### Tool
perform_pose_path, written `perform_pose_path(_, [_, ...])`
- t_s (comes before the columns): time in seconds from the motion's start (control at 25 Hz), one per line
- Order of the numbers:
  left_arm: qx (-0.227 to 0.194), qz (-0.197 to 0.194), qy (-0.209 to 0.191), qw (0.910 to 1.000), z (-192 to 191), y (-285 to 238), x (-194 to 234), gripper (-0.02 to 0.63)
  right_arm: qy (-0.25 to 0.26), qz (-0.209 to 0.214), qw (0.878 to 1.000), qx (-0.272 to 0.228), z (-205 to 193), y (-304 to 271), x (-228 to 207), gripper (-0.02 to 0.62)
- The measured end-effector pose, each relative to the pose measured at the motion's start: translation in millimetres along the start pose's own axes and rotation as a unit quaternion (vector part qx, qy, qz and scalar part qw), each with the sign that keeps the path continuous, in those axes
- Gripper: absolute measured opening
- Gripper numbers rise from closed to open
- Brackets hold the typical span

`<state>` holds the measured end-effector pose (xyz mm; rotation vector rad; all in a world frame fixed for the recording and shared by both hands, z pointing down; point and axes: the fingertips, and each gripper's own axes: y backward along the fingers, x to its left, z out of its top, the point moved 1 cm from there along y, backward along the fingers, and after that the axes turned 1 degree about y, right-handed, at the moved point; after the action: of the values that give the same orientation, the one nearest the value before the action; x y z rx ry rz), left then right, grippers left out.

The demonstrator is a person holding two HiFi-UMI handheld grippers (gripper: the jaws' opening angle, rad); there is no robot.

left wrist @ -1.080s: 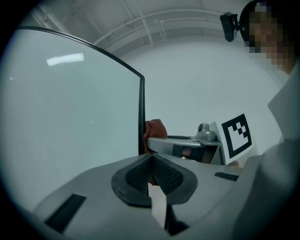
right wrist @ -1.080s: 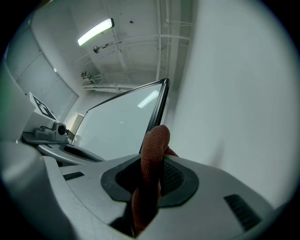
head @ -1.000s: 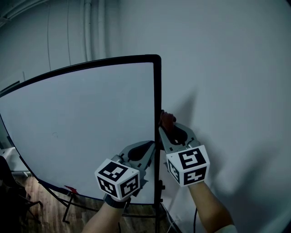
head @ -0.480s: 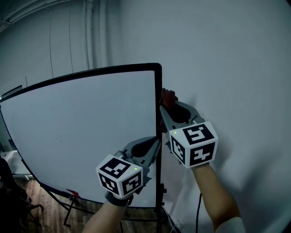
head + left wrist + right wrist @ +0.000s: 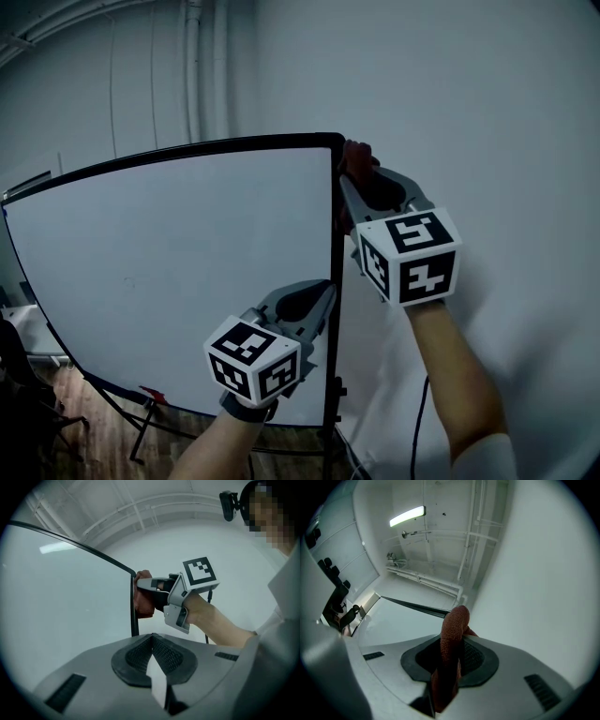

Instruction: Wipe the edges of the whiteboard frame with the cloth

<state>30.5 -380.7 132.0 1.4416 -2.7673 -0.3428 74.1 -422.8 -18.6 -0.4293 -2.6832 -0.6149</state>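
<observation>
My right claw [image 5: 354,173], clamped on the cloth [image 5: 356,153], sits at the top-right corner of the frame [image 5: 335,281]; left claw [image 5: 323,292] shut, empty. By my reckoning, other edges remain.

Head and gripper views all face the whiteboard frame [image 5: 336,253].
</observation>
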Motion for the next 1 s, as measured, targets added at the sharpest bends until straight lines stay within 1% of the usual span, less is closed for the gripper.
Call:
perform_pose_path(0.16, [-0.002, 0.003, -0.002, 1.0000, 1.7, 1.4, 1.4, 0.009, 0.062, -0.031, 0.998, -0.010, 10.8, -4.0, -2.0, 0.080])
perform_pose_path(0.28, [0.002, 0.007, 0.001, 1.0000, -6.4, 6.4, 4.9, 0.009, 0.097, -0.041, 0.994, -0.006, 0.6, -1.0, 11.3, 0.080])
perform_pose_path(0.4, [0.008, 0.014, 0.006, 0.9999, -16.3, 11.1, 7.6, 0.009, 0.115, -0.042, 0.993, 0.000, -15.1, 5.1, 22.5, 0.080])
perform_pose_path(0.52, [0.011, 0.024, 0.010, 0.9996, -26.6, 16.2, 7.8, 0.009, 0.107, -0.031, 0.994, 0.010, -36.2, 14.1, 32.6, 0.080])
perform_pose_path(0.72, [0.024, 0.047, 0.015, 0.9985, -50.5, 21.2, 9.6, 0.009, 0.071, -0.010, 0.997, 0.022, -80.1, 31.0, 51.7, 0.080])
perform_pose_path(1.0, [0.029, 0.063, 0.037, 0.9969, -80.2, 30.8, 0.4, 0.009, 0.033, 0.011, 0.998, 0.051, -137.3, 62.4, 74.1, 0.080])
